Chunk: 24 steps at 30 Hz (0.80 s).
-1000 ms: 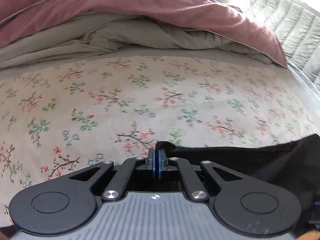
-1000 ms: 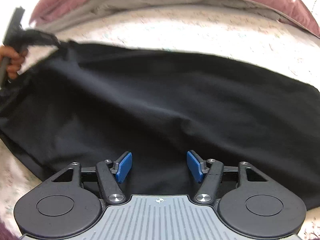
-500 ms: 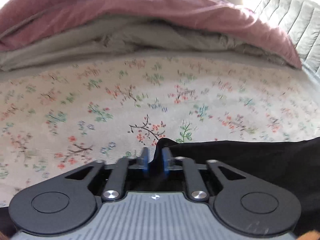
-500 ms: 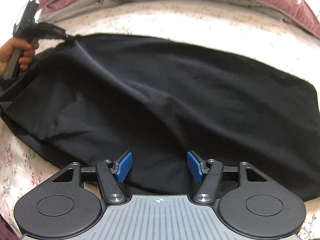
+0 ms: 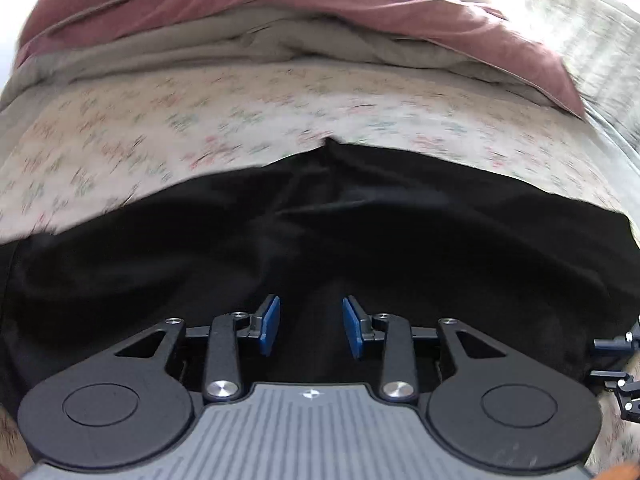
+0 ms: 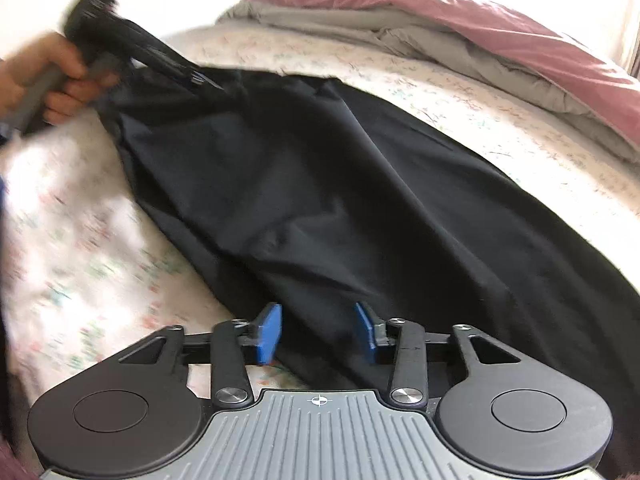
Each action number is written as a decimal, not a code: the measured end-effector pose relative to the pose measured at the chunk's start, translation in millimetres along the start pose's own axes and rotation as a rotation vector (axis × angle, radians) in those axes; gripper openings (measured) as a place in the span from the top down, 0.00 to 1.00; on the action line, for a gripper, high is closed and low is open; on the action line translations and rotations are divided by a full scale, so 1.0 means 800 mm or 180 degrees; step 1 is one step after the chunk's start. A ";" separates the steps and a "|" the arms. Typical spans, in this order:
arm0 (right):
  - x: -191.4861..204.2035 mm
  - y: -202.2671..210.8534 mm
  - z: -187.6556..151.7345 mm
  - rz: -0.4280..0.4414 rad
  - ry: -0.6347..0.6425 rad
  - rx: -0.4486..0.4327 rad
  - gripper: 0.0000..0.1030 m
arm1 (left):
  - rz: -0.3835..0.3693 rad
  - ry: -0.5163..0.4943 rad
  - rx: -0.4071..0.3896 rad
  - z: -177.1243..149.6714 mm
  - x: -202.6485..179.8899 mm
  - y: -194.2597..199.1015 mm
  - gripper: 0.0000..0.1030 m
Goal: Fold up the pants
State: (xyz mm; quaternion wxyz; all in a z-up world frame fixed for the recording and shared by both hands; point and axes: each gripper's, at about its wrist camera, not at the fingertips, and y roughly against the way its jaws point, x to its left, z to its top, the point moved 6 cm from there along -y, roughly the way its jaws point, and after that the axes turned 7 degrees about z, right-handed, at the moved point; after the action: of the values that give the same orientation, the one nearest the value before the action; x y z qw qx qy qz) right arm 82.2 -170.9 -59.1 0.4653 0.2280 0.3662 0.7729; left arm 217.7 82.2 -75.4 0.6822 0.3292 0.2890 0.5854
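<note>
Black pants (image 5: 400,240) lie spread on the floral bed sheet (image 5: 160,140). My left gripper (image 5: 311,326) hovers over them with its jaws opening. The cloth lies under the blue pads (image 5: 269,324), not pinched. In the right wrist view the pants (image 6: 320,200) run from upper left to lower right. My right gripper (image 6: 318,332) sits at their near edge, its jaws closing with black cloth between the pads, which stand apart from it. A hand (image 6: 52,80) holds the left gripper (image 6: 192,76) at the pants' far left end.
A pink and grey duvet (image 5: 320,28) is heaped along the back of the bed, and a pale quilted cushion (image 5: 592,32) sits at the far right. Bare floral sheet (image 6: 88,240) shows left of the pants. Black hardware (image 5: 612,360) pokes in at the right edge.
My left gripper let go of the pants' corner, opened and drew back over the cloth. My right gripper rolled and its jaws narrowed. The hand with the left gripper looms larger.
</note>
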 end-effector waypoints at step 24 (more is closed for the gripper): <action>-0.017 0.005 -0.026 0.0032 -0.0152 0.0178 1.00 | 0.0691 0.1259 0.0127 -0.043 0.199 0.030 0.34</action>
State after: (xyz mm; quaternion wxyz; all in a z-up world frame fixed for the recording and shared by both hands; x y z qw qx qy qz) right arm 72.1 -191.5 -69.1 0.4635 0.2611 0.3752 0.7591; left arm 199.7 245.9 -79.1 0.5386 0.2506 0.3916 0.7027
